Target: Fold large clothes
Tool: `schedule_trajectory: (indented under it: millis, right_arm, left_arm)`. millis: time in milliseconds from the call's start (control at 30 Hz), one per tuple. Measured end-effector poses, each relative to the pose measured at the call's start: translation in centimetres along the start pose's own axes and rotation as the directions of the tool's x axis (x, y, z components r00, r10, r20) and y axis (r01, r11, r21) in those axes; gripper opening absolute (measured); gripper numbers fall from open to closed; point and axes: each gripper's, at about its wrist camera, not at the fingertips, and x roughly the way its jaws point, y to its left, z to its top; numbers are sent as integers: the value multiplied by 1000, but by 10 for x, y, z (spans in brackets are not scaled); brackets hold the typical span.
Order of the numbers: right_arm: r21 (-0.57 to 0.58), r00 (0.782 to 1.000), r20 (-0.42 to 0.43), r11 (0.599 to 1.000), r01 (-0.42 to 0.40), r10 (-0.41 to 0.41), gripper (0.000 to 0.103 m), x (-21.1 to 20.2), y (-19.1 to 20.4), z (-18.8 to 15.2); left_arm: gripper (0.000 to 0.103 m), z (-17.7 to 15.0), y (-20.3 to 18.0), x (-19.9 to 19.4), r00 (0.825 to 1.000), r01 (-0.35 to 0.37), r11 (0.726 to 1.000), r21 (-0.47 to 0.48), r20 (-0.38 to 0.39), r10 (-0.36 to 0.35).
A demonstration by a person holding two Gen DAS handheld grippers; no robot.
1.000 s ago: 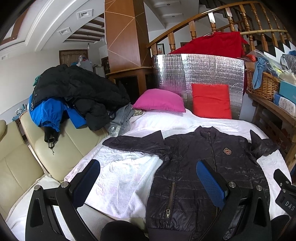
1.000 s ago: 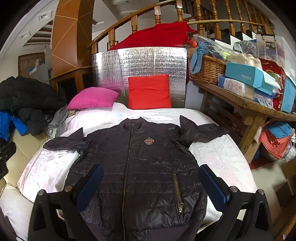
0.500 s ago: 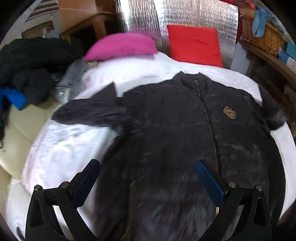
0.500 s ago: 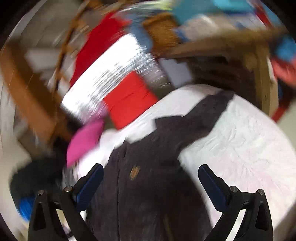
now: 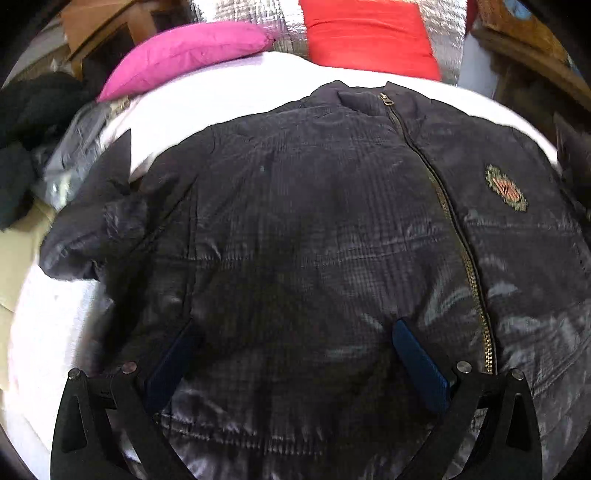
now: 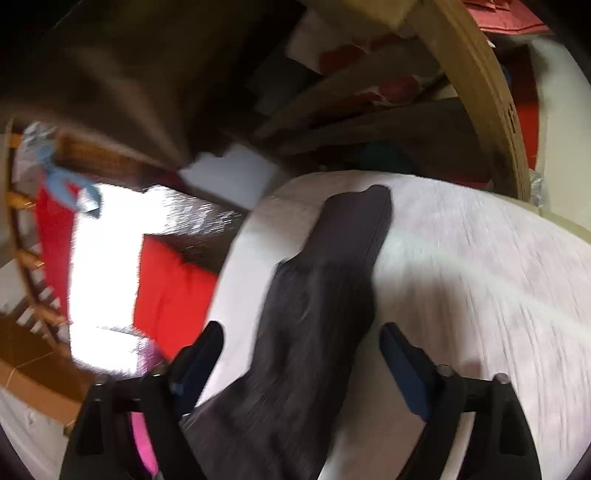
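The left gripper [image 5: 291, 354] hangs with its blue-padded fingers spread wide over the front of the dark quilted zip-up jacket [image 5: 332, 229], gripping nothing. The jacket lies flat, front up, on the white bedspread [image 5: 221, 99]. The right gripper [image 6: 301, 354], likewise spread apart and empty, straddles the jacket's dark sleeve [image 6: 332, 266], which stretches across the bedspread. Beyond the collar lie a pink pillow [image 5: 188, 51] and a red cushion [image 5: 369, 37] against a silver foil panel [image 5: 258, 14].

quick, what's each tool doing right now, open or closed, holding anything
Left tool: open, holding nothing, above the black jacket body.
Right tool: open, holding nothing, its fingers either side of the jacket sleeve.
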Motion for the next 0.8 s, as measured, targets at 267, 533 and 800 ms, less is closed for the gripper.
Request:
schedule_trajectory:
  millis: [267, 533, 800]
  right_arm:
    - [-162, 989, 57, 976, 146, -138, 27, 41, 31, 2]
    - [-328, 990, 96, 942, -69, 106, 20, -37, 123, -56]
    - [-513, 957, -67, 813, -275, 281, 20, -95, 237, -193]
  left_arm:
    - [103, -4, 0, 2, 999, 34, 997, -69, 11, -33]
    - [103, 20, 20, -6, 998, 60, 997, -56, -14, -61]
    - [103, 25, 80, -65, 972, -60, 986, -154, 215, 93]
